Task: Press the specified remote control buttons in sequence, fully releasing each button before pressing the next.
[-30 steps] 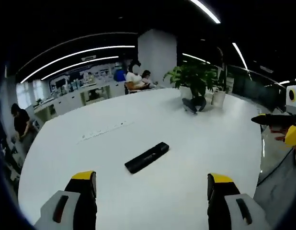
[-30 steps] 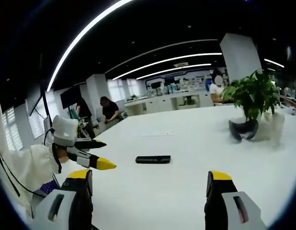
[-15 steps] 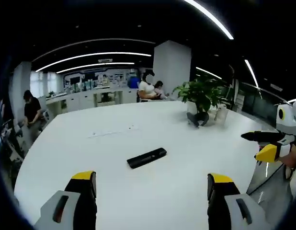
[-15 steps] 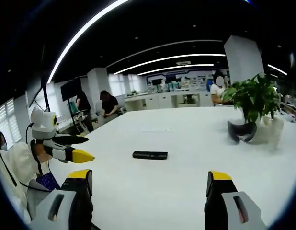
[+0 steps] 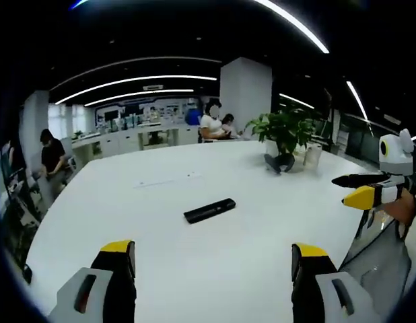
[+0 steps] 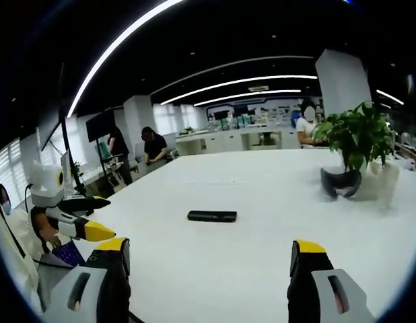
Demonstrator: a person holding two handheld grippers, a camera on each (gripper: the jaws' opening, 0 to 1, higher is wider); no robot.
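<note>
Lying flat near the middle of the big white table point(image 5: 275, 222), the black remote control point(image 5: 209, 210) is touched by nothing. The left gripper point(image 5: 213, 259) is held wide open with nothing in it, well short of the remote. The right gripper point(image 6: 209, 259) is spread wide and empty too.

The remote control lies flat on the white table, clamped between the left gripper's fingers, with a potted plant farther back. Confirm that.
Not quite. The remote control does lie flat on the white table, with the potted plant farther back, but nothing clamps it. In the left gripper view, the left gripper is open, its fingers well short of the remote and apart from it.
</note>
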